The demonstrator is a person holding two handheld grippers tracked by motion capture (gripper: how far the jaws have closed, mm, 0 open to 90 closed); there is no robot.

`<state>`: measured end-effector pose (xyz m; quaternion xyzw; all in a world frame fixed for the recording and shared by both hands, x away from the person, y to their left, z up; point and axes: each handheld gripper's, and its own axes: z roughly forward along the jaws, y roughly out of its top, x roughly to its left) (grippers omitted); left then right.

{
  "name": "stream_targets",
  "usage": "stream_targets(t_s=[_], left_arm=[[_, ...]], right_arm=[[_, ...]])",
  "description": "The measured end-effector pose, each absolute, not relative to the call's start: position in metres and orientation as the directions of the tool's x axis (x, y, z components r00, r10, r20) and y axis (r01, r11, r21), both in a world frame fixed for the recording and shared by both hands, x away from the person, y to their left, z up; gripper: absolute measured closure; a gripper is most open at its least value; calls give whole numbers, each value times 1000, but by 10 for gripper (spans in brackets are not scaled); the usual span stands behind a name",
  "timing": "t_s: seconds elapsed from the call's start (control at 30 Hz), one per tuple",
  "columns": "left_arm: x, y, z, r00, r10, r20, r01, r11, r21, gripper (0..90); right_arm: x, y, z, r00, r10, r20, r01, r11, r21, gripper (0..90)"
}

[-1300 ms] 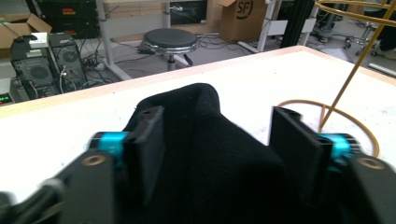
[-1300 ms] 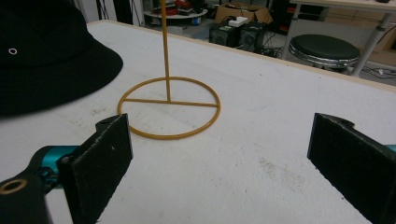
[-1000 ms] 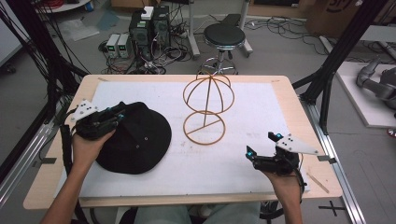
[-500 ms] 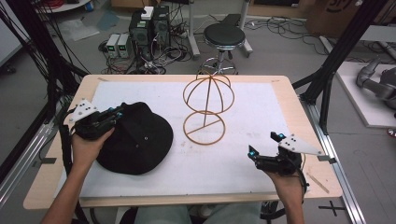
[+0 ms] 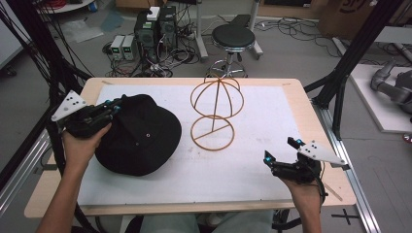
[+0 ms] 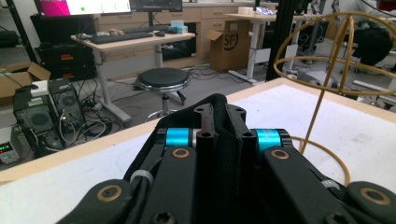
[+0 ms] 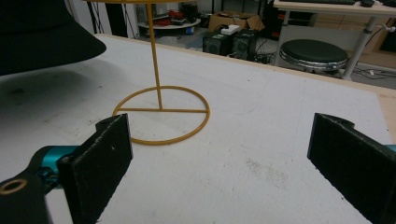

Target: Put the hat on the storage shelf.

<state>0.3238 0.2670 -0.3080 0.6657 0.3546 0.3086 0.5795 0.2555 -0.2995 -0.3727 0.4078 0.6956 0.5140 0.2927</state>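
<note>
A black brimmed hat [image 5: 138, 136] lies on the left of the white table mat, its far side raised; in the right gripper view the hat [image 7: 42, 32] hangs over a shadow. My left gripper [image 5: 112, 108] is shut on the hat's brim, and black fabric [image 6: 219, 135] is pinched between its jaws. At the table's middle stands a gold wire hat stand [image 5: 216, 114], which rises just right of the left gripper [image 6: 217, 126]. My right gripper [image 5: 280, 149] sits open near the front right, empty, facing the stand's ring base [image 7: 161, 114].
The wooden table edge [image 5: 316, 116] frames the white mat [image 5: 252, 160]. A black frame post [image 5: 340, 82] stands at the right corner. Behind the table are a round stool [image 5: 233, 36] and computer boxes [image 5: 155, 26] on the floor.
My left gripper has drifted slightly up and away with the hat's brim, lifting that side. The right gripper has barely shifted.
</note>
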Motion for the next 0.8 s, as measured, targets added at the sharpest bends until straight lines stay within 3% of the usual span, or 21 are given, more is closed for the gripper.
stream_targets(t_s=[0.8], left_arm=[[336, 285, -239, 517, 856, 19, 16, -33, 999, 830]], right_arm=[[257, -301, -373, -497, 868, 22, 268, 129, 955, 63]])
